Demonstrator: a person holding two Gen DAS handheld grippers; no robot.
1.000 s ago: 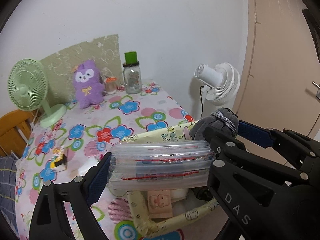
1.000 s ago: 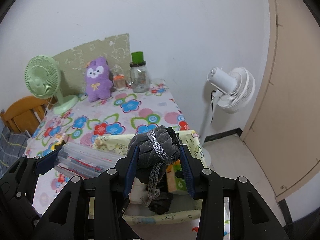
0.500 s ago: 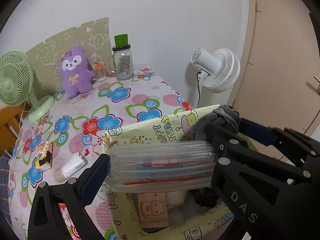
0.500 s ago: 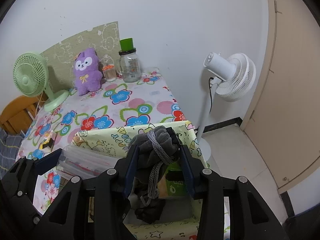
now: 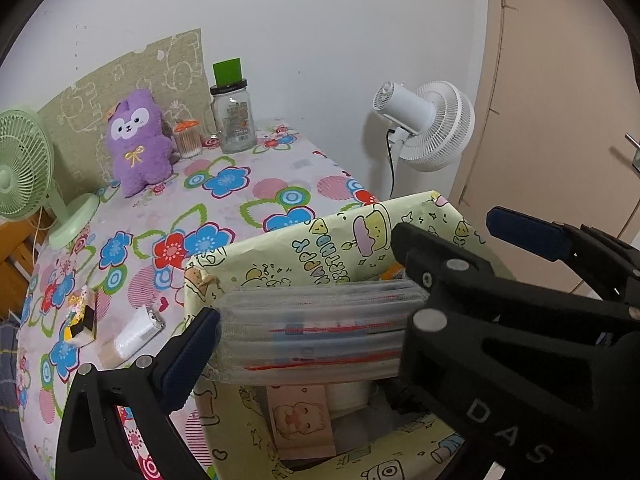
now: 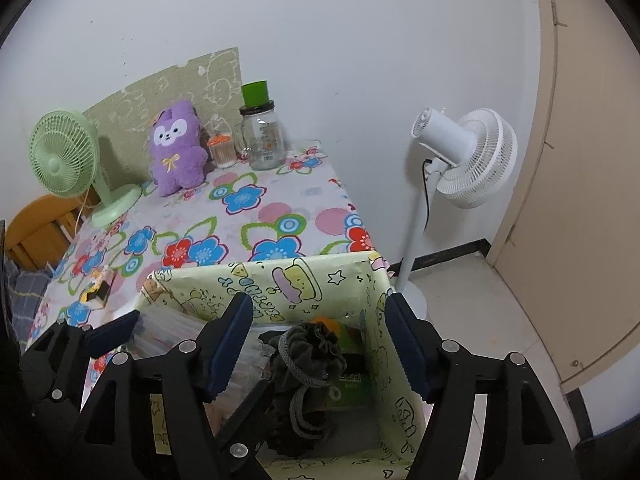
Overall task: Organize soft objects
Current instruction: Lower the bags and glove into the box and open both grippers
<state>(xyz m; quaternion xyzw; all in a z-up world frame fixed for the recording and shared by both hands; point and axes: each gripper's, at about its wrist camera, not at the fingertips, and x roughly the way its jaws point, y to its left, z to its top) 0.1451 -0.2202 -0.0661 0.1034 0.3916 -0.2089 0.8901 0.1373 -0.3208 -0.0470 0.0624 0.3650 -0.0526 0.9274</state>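
A yellow-green cartoon-print fabric box (image 5: 320,240) (image 6: 280,280) stands at the near corner of the flowered table. My left gripper (image 5: 316,320) stands very wide, its pads against the ends of a flat pack of clear zip bags (image 5: 320,332) (image 6: 168,332) held at the box's left rim. The jaws of my right gripper (image 6: 320,316) are opening over the box. A grey drawstring pouch (image 6: 312,356) lies inside below them, free of both pads. A purple plush (image 5: 136,140) (image 6: 176,148) sits at the table's far side.
A green desk fan (image 5: 20,160), a small cotton-swab jar (image 5: 186,140) and a glass jar with a green lid (image 5: 234,120) stand at the back. A white roll (image 5: 136,332) and a small yellow-black item (image 5: 82,320) lie left of the box. A white floor fan (image 6: 468,156) and door (image 6: 592,160) are right.
Both grippers came down over the box. The right gripper's jaws spread and the grey pouch dropped from them into the box. The left gripper still has the bag pack.
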